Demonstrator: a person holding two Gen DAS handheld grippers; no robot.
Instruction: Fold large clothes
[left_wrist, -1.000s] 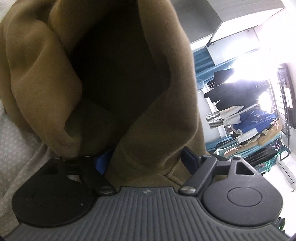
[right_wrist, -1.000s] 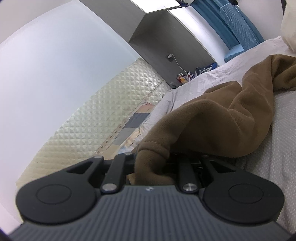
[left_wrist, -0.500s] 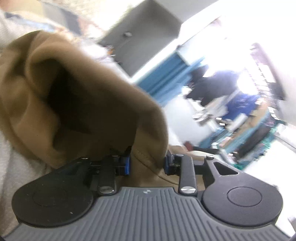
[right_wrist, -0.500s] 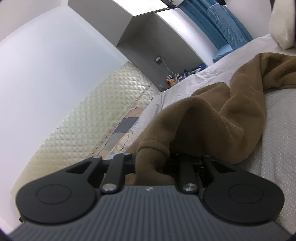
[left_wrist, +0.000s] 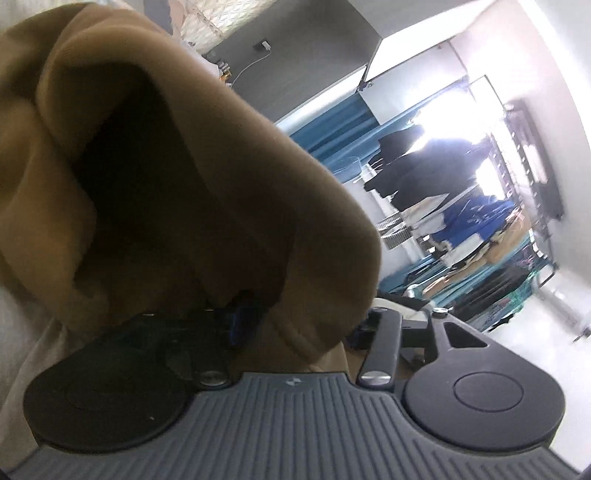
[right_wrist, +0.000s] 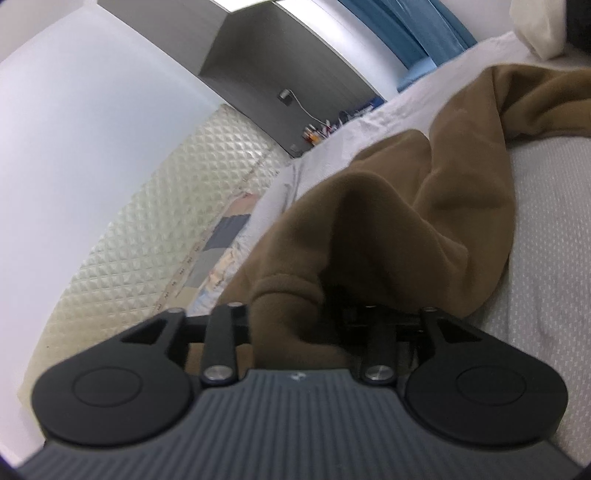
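Folding looks barely begun: brown garment (right_wrist: 436, 206) lies rumpled on the bed (right_wrist: 554, 236), bunched between left tongs (left_wrist: 295, 328) and right tongs (right_wrist: 295, 325), both just loosening, grip unclear.

I find no readable text, label, brand name or number in either wrist view. The only mark I can make out is a small pale emblem on the ribbed grey housing of the left gripper (left_wrist: 295, 332), and the same one on the right gripper (right_wrist: 295, 325); it carries no letters. Print on the far clothes rack (left_wrist: 480, 221) is too blurred to read.
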